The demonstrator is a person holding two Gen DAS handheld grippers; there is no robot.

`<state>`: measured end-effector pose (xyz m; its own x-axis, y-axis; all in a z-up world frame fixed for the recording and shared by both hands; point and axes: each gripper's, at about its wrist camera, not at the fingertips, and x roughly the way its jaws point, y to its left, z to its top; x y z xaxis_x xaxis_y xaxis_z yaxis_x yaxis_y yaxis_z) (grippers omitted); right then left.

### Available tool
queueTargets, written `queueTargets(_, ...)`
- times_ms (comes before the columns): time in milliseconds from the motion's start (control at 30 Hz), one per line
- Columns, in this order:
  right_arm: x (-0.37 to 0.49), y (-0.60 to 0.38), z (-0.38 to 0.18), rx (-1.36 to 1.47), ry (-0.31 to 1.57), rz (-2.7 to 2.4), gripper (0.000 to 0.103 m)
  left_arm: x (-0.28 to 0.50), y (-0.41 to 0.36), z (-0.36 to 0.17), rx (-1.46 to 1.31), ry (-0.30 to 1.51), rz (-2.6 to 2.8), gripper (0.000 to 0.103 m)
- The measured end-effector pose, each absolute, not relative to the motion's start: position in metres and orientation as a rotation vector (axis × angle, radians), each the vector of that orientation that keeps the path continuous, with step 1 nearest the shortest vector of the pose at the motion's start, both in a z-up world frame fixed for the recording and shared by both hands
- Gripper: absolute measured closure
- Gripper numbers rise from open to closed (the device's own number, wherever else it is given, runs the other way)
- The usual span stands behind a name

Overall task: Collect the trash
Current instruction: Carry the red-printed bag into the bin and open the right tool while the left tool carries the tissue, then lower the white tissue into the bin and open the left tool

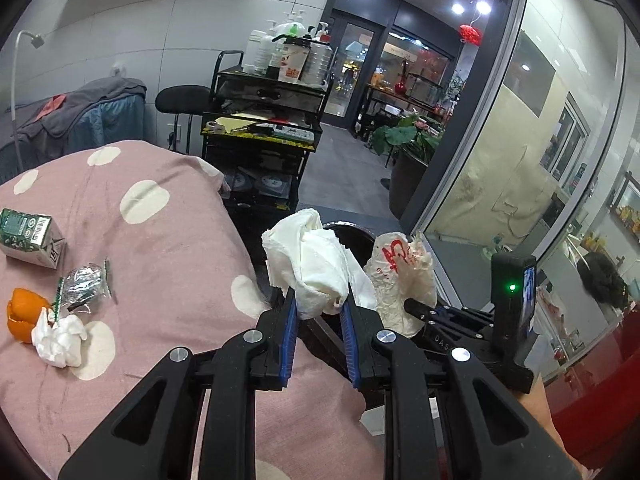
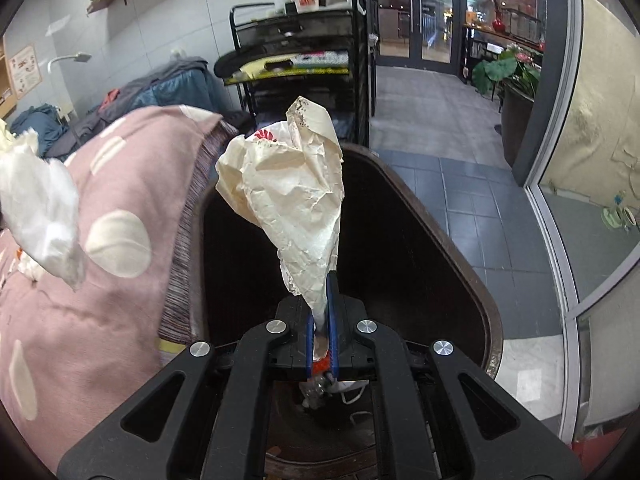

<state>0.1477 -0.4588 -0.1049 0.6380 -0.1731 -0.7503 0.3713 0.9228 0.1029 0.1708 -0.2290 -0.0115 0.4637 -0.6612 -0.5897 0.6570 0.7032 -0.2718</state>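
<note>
left gripper (image 1: pixel 320 300): clamped on a white tissue wad (image 1: pixel 310 264), which is pinched between the blue pads (image 1: pixel 289 332) and held up past the right edge of the bed (image 1: pixel 168 248); the same wad is seen at the left edge of the right wrist view (image 2: pixel 40 216)
right gripper (image 2: pixel 322 312): closed tight on the tail of a crumpled wrapper (image 2: pixel 288 204), cream paper with red print, which is held upright over the open bin (image 2: pixel 448 248); in the left view the wrapper (image 1: pixel 400 280) is seen just beside the tissue wad
bin: dark, rounded rim, set right against the bed's right edge; some scraps are seen at the bottom, too murky to be named
bed: covered in a pink blanket with cream dots, a striped hem hanging by the bin
carton (image 1: pixel 30 238): green and white, lying on its side near the bed's left edge
foil (image 1: pixel 84 284): silver crinkled packet with green trim, laid just right of the carton
peel (image 1: pixel 24 314): orange, below the carton, touching a second small tissue (image 1: pixel 60 336)
cart (image 1: pixel 260 128): black, parked beyond the bed, topped with pump bottles (image 1: pixel 288 52)
plant (image 1: pixel 408 140): potted, placed by the glass wall further back
</note>
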Motion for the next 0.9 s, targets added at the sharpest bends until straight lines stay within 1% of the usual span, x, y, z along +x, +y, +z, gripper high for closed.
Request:
queueTargets(100,0.148,-0.465,-0.119,0.274,0.851,-0.338,0.096,0.169,-0.236,-0.014,0.013,0.732,-0.816,0.083)
queueTargets(167,0.147,-0.467,-0.125,0.288,0.860,-0.355,0.090,0.170,-0.241,-0.016,0.023,0.742,-0.824,0.083)
queueTargets(200,0.148,-0.468,-0.127,0.296,0.863,-0.362,0.077,0.171,-0.243,-0.018,0.026,0.749,-0.829,0.083)
queueTargets(233,0.146,-0.470,-0.130,0.309,0.861,-0.369,0.054,0.169,-0.246,-0.019,0.028,0.753,-0.831,0.083)
queueTargets(300,0.142,-0.470,-0.128,0.330,0.834,-0.387,0.031,0.170,-0.250,-0.022,0.039,0.759,-0.835,0.083)
queueTargets(400,0.135,-0.469,-0.126,0.323,0.817,-0.389,0.030,0.169,-0.257,-0.024,0.054,0.762,-0.845,0.083)
queueTargets(467,0.131,-0.467,-0.124,0.333,0.810,-0.391,0.028,0.167,-0.260,-0.024,0.060,0.766,-0.853,0.083)
queueTargets(633,0.117,-0.465,-0.117,0.356,0.788,-0.395,0.025,0.166,-0.274,-0.023,0.079,0.766,-0.875,0.083)
queueTargets(900,0.101,-0.461,-0.104,0.356,0.767,-0.400,0.023,0.173,-0.303,-0.026,0.093,0.790,-0.907,0.083)
